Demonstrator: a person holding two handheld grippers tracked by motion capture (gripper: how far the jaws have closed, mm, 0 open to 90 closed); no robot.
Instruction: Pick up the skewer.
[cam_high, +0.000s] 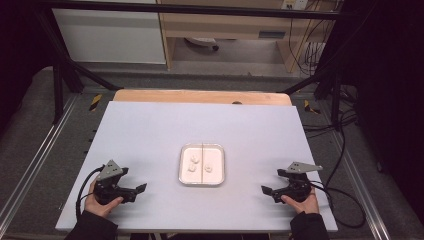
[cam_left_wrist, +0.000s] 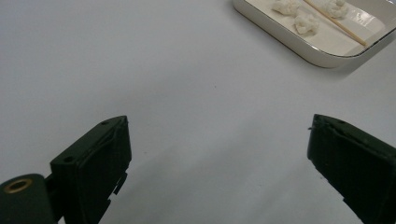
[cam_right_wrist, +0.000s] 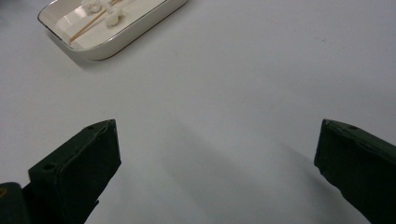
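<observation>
Starting with both grippers — left gripper (cam_high: 141, 188), right gripper (cam_high: 266, 190) — spread wide and empty, we should approach the tray (cam_high: 183, 176) at table centre slowly, lifting the thin skewer (cam_high: 201, 163) before touching the white pieces (cam_high: 194, 159).

This looks like a lab set up for recording. A plain white surface (cam_high: 150, 135) stands inside a black metal frame (cam_high: 65, 70), with bundles of cables (cam_high: 310, 50) trailing over the grey carpet floor (cam_high: 30, 145). Behind it stands bare wooden shelving (cam_high: 225, 25).
</observation>
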